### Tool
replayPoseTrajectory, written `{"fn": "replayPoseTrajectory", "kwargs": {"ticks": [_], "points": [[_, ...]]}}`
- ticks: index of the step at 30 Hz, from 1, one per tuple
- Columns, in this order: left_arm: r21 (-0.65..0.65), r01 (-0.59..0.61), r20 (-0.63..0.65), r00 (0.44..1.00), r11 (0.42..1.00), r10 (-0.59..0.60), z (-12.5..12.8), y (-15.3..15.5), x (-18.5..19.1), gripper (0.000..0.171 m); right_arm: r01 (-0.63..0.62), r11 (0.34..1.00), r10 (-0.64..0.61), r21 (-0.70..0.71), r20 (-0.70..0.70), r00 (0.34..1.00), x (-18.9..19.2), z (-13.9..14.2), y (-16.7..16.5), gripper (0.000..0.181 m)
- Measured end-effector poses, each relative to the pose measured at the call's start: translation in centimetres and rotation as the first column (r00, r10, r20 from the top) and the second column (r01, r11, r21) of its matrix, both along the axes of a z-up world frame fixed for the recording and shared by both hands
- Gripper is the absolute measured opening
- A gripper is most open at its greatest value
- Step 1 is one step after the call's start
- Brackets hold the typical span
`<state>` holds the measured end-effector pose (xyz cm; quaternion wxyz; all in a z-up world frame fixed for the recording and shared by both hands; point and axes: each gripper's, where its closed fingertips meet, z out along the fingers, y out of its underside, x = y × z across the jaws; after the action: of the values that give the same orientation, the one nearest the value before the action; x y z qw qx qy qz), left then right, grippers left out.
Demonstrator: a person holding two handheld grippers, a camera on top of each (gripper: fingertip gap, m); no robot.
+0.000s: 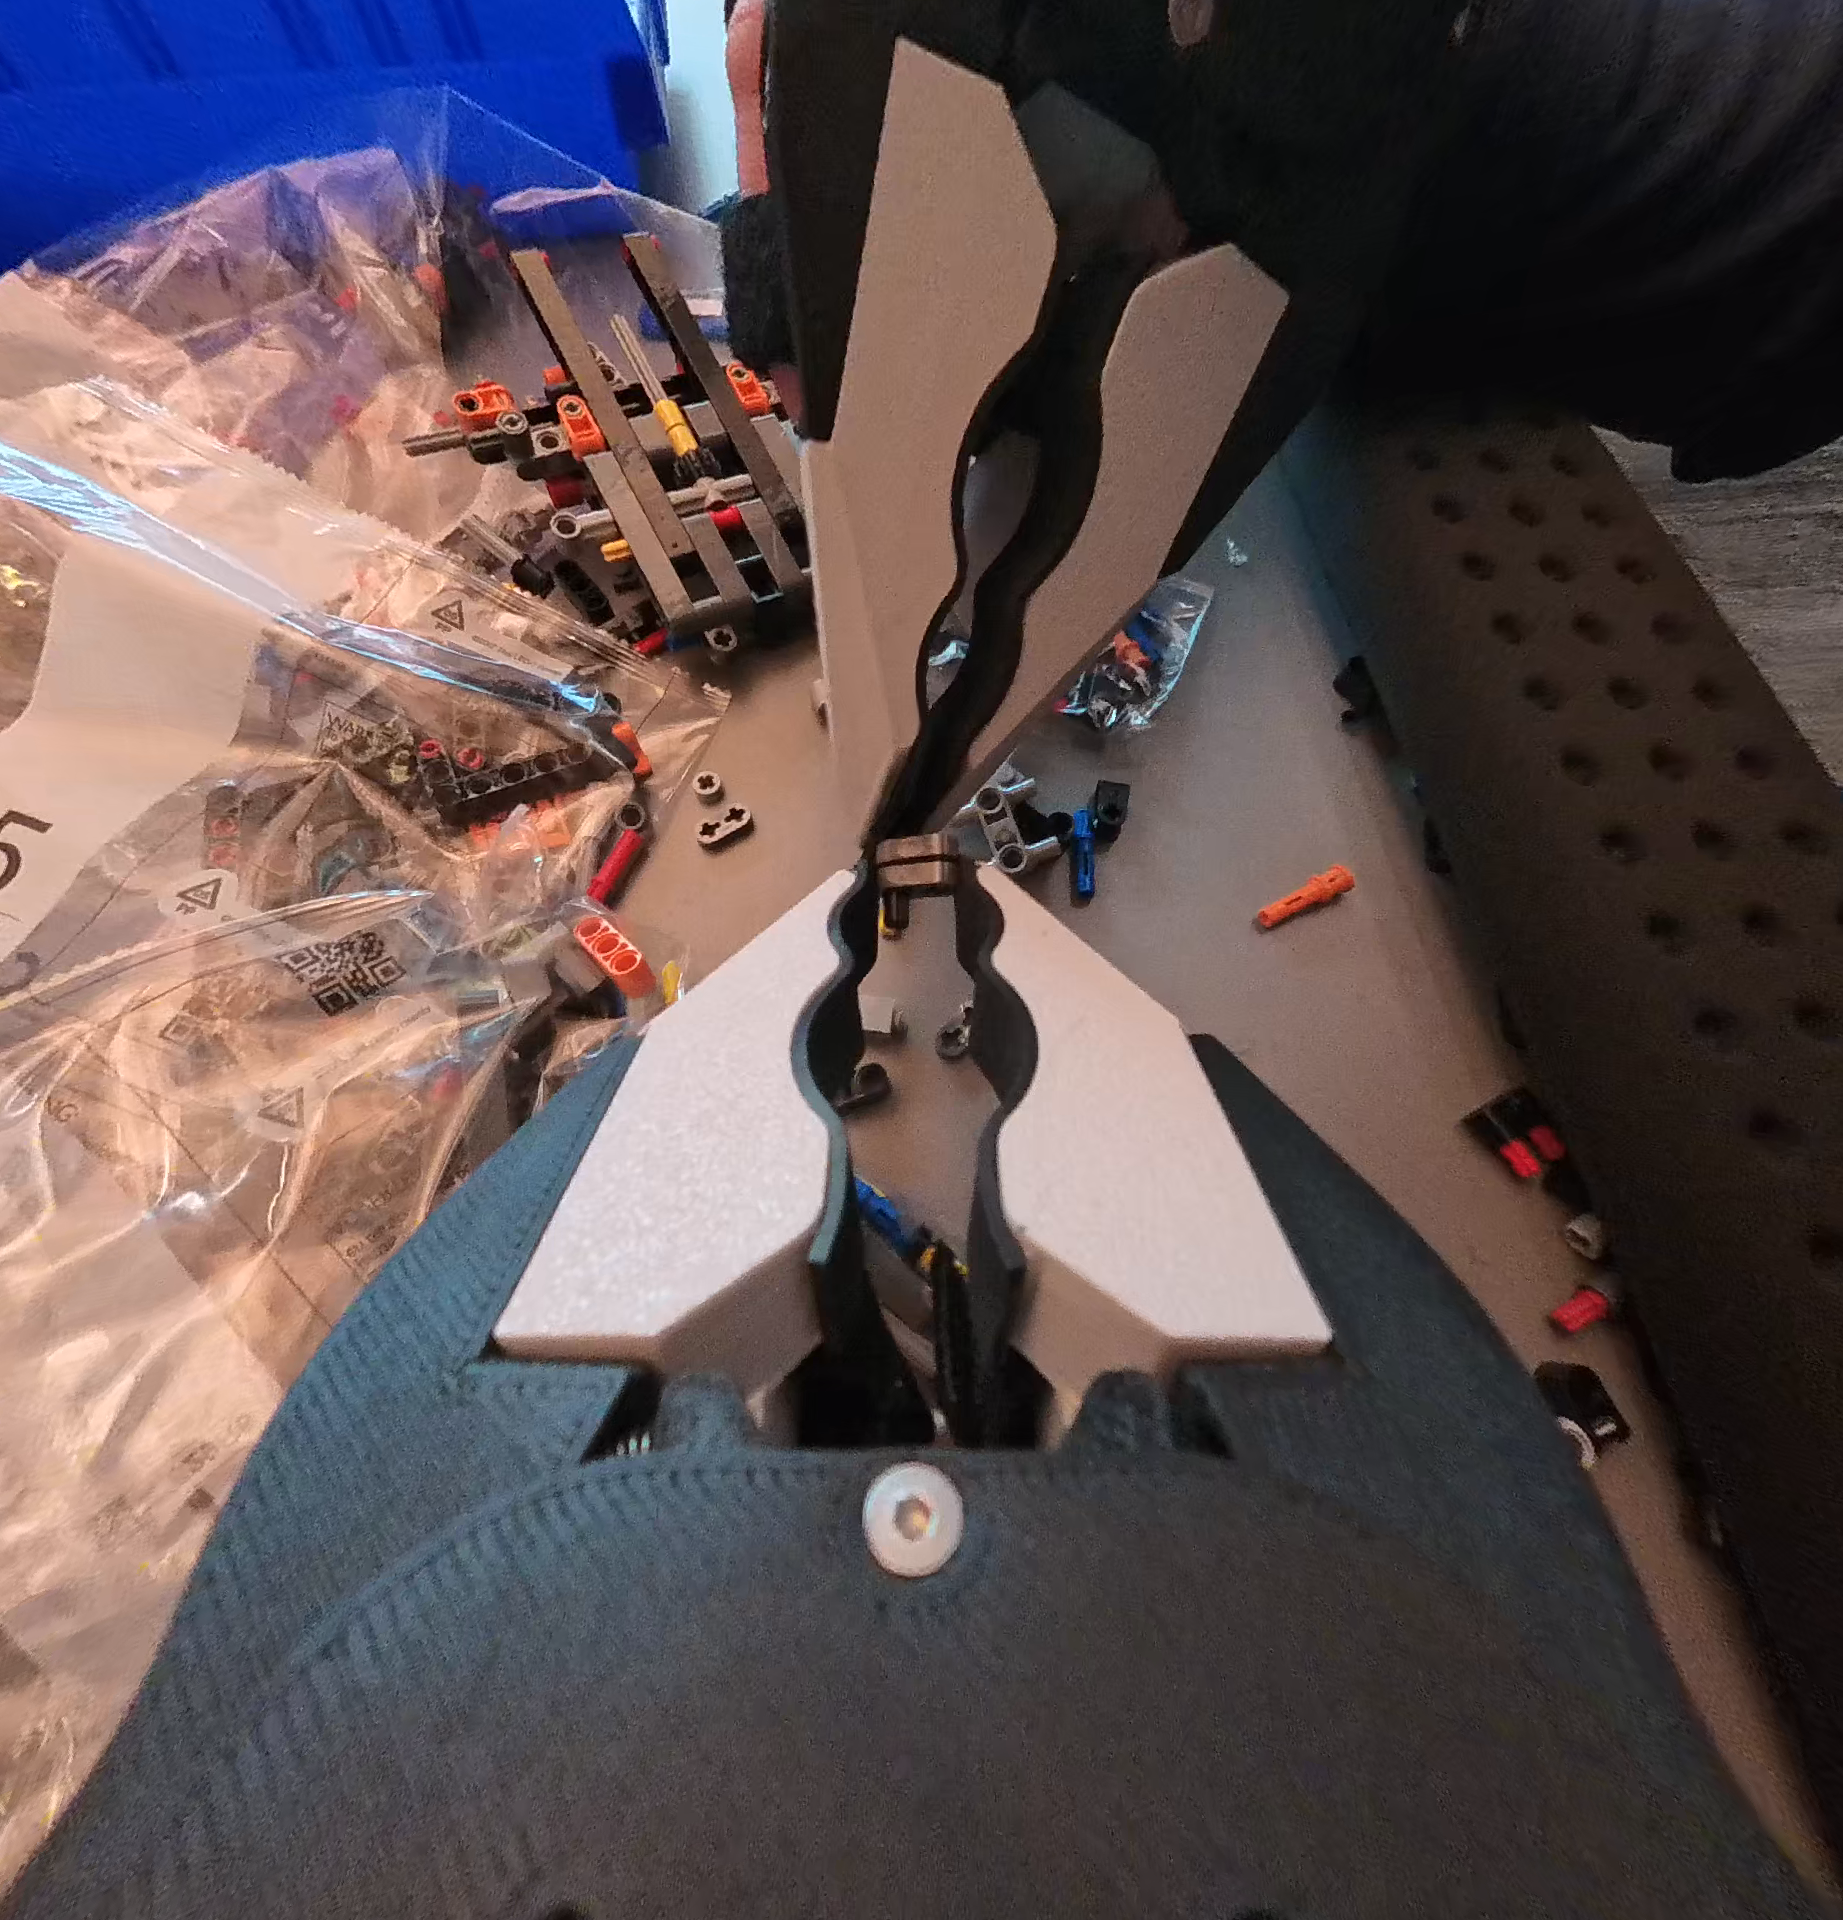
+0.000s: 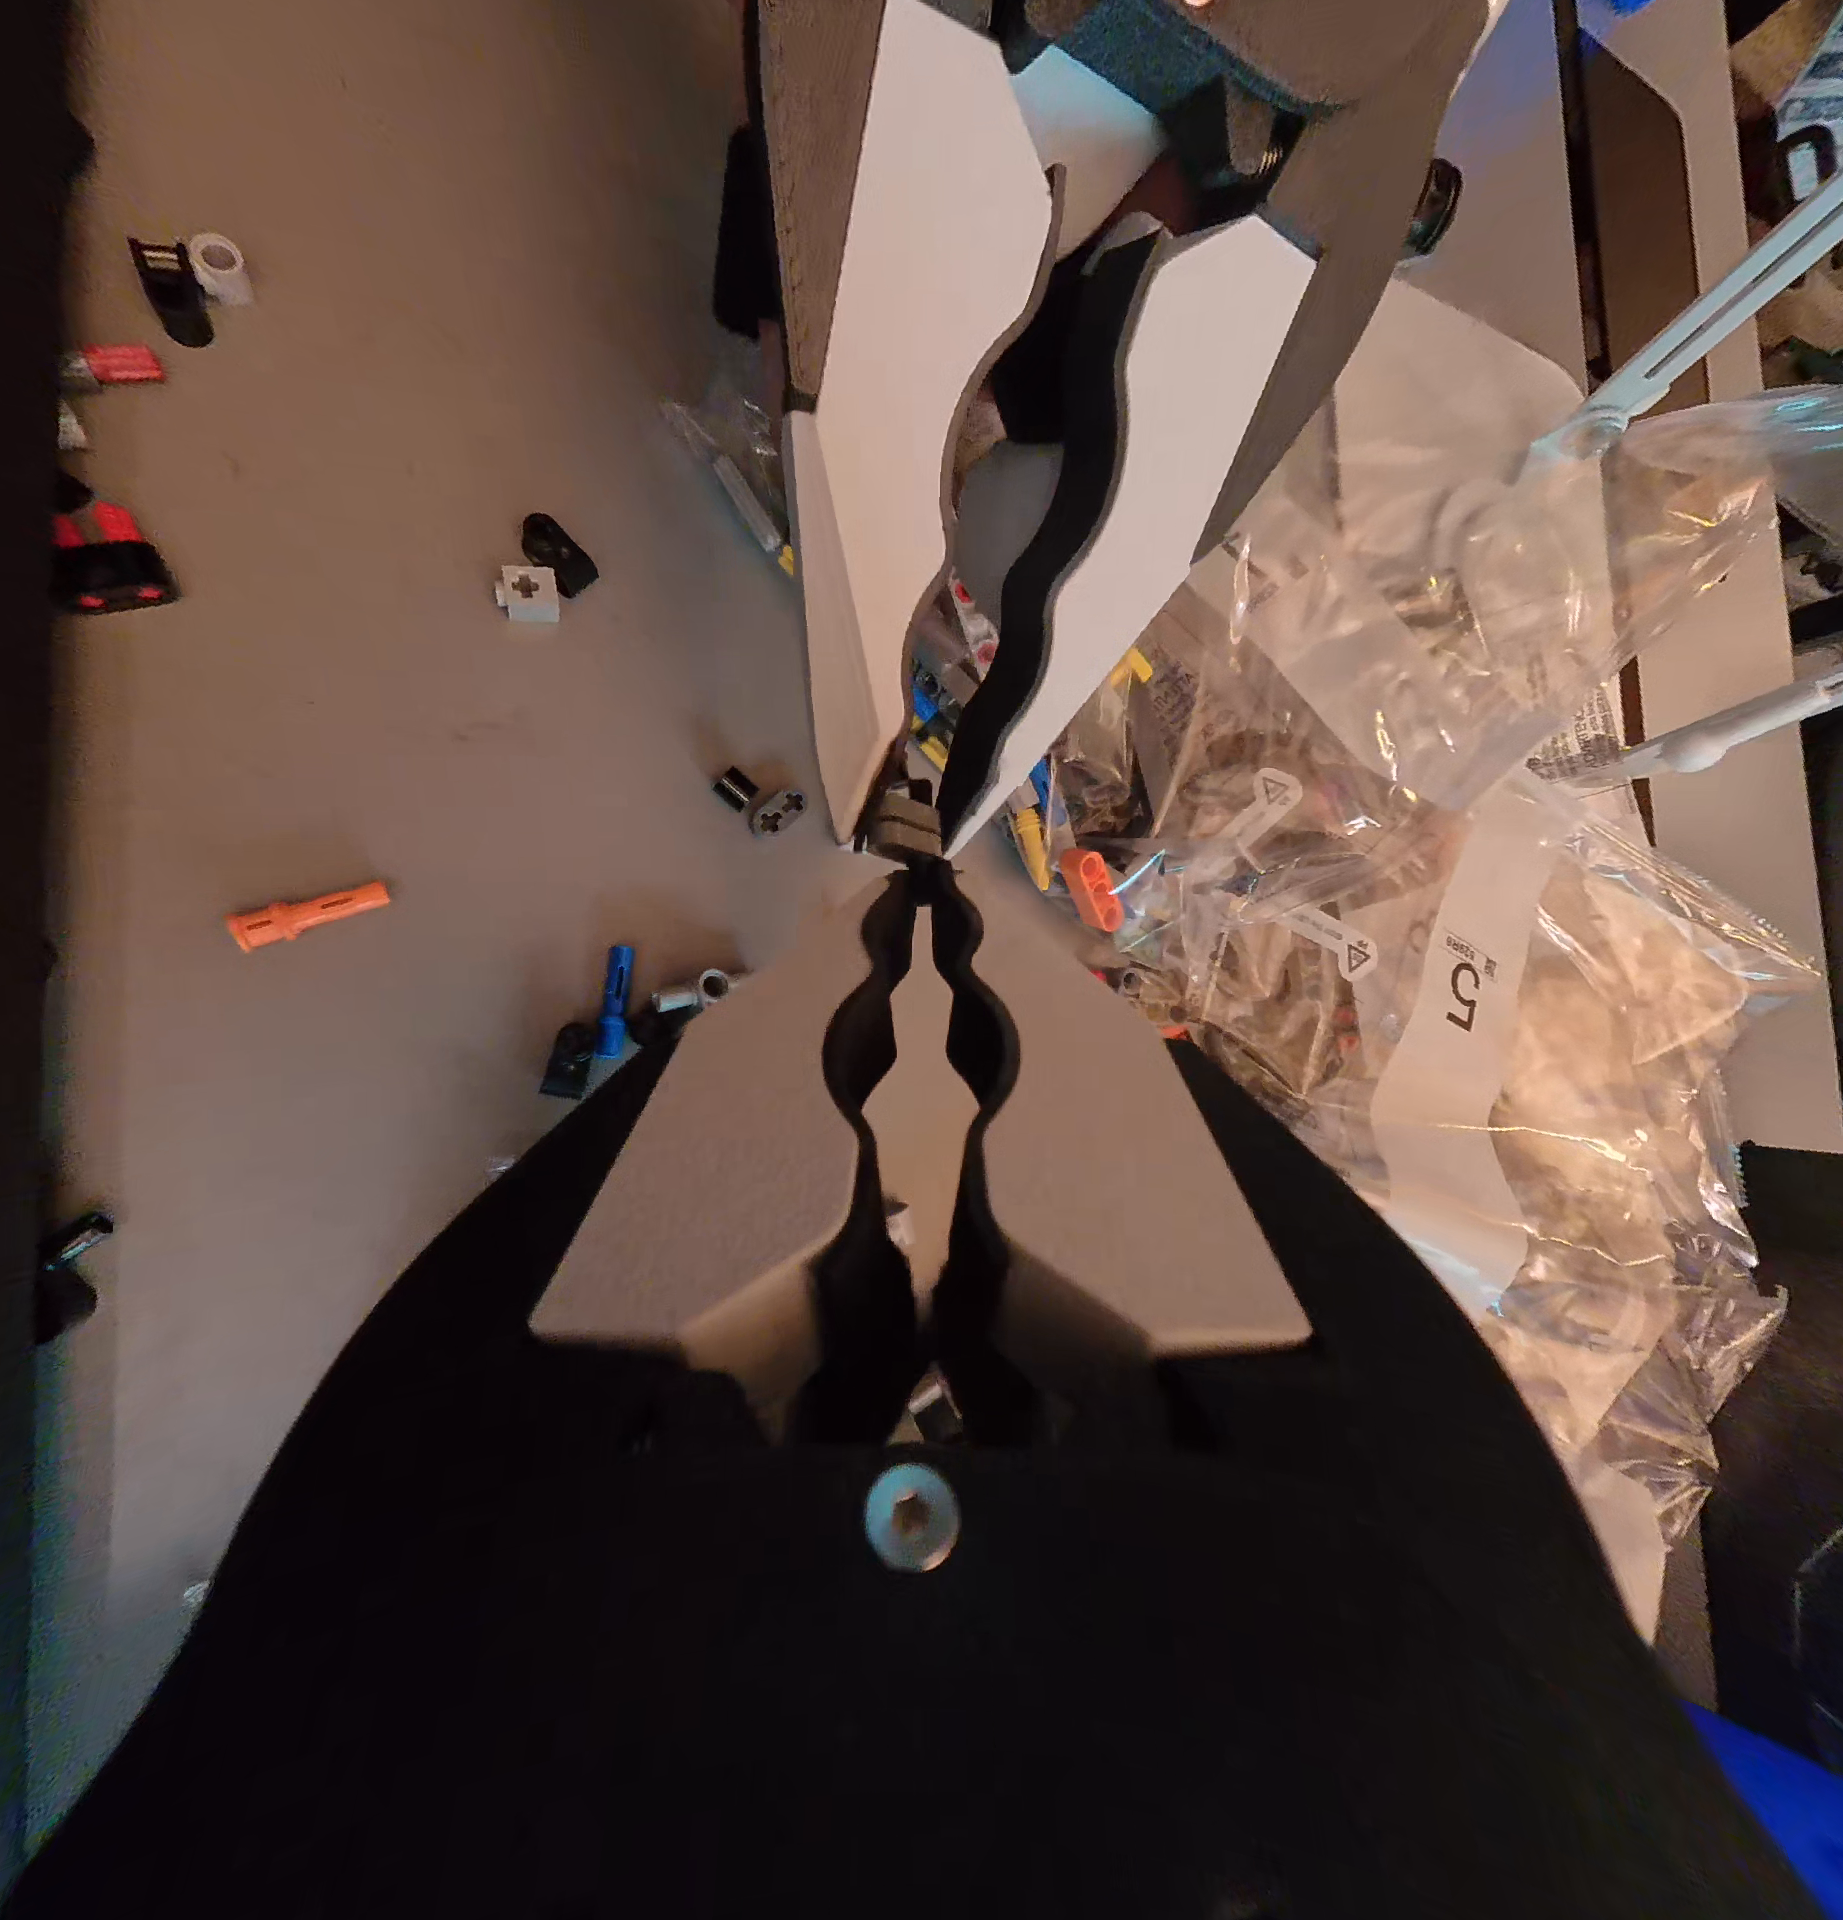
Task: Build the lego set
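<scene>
The left gripper (image 1: 912, 883), grey-faced fingers with wavy black pads on a dark ribbed body, has its tips pinched on a small grey round lego bush (image 1: 917, 868), which is held above the tabletop. The right gripper (image 2: 915, 878), of the same build but with a black body, meets it tip to tip from the opposite side; its tips are drawn nearly together on a small dark piece that touches the bush, though what that piece is cannot be told. Just past the bush on the grey tabletop (image 1: 1187, 935) lie loose parts: a blue pin (image 1: 1083, 854), a light grey connector (image 1: 1010, 826), a black connector (image 1: 1109, 798), and farther to the side an orange pin (image 1: 1304, 896). To the left, clear plastic bags of lego parts (image 1: 273, 852) are heaped, one showing an orange beam (image 1: 612, 951). Beyond them stands the partly built lego frame (image 1: 657, 488) of grey and black beams with orange, yellow and red connectors. A small clear bag of parts (image 1: 1140, 665) lies right of the far gripper. Farthest back is a blue bin (image 1: 273, 114), and a dark perforated panel (image 1: 1623, 779) runs along the right edge.
</scene>
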<state>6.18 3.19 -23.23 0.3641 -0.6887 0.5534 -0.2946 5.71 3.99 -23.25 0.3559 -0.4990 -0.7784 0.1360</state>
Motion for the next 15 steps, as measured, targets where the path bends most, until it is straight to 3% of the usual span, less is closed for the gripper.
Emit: {"fn": "replayPoseTrajectory", "kwargs": {"ticks": [15], "points": [[0.112,0.042,-0.042,0.998,0.993,-0.038,0.51,-0.42,-0.58,0.013,-0.018,0.998,0.016,-0.058,-0.032,0.999,0.1,0.62,-0.59,0.001]]}}
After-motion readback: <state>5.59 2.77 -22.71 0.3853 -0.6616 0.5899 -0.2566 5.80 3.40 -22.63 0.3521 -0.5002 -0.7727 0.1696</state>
